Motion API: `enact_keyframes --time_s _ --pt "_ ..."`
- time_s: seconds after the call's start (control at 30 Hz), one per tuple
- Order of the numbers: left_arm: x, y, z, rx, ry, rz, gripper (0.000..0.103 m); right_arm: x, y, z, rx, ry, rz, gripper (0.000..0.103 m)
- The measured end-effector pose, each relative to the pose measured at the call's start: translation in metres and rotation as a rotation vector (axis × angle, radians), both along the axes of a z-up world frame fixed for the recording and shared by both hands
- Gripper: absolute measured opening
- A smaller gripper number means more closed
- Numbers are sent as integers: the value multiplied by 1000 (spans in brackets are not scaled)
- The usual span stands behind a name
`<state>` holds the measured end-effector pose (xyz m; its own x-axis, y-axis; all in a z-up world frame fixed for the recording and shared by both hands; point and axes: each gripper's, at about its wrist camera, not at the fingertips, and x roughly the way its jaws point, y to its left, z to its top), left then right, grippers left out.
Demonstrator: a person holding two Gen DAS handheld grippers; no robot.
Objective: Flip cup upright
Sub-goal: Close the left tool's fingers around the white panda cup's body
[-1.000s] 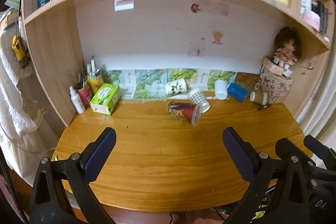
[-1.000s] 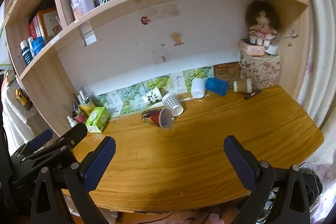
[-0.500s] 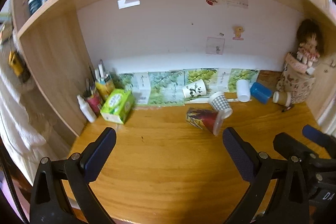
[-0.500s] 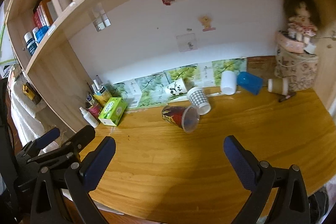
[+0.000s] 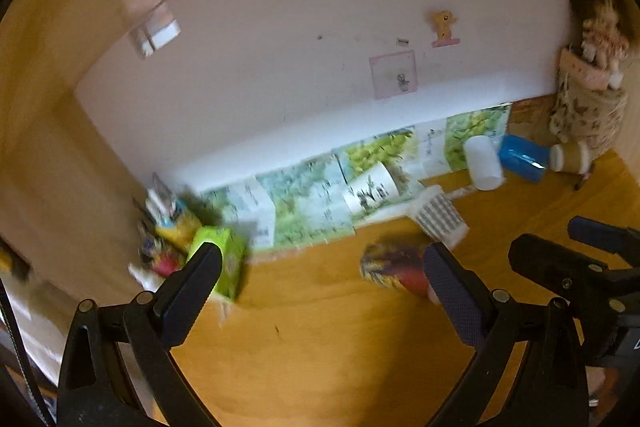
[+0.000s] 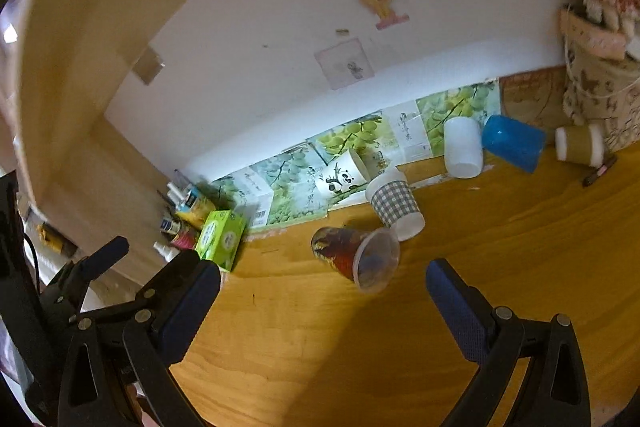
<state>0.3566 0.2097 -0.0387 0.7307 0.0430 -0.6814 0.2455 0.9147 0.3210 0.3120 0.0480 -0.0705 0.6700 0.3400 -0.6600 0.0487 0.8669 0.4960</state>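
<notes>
The red-patterned clear plastic cup (image 6: 354, 257) lies on its side on the wooden desk (image 6: 500, 267), mouth toward the cameras; whether anything is inside cannot be made out. In the left view it is blurred, partly behind a finger (image 5: 456, 297). The left gripper (image 5: 322, 291) and right gripper (image 6: 322, 301) are both spread wide, holding nothing. A checked paper cup (image 6: 394, 203) lies just beside it; a green box (image 6: 220, 239) stands further left.

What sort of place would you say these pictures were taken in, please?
Probably a home desk nook: a wooden desktop against a white wall with small cartoon stickers, a long-haired doll in the corner, and paper cups lying around.
</notes>
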Motion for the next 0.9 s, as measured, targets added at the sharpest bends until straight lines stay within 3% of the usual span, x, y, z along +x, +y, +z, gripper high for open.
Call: enact_keyframes --time_s 0.23,0.47,0.9 --pt "56 -32 -23 97 29 -74 101 57 -22 -32 52 18 25 103" --pt "115 -66 -66 238 108 -140 101 103 -41 -67 92 52 25 103" --pt "188 -101 -146 475 223 -213 101 127 -85 -137 256 203 -47 103"
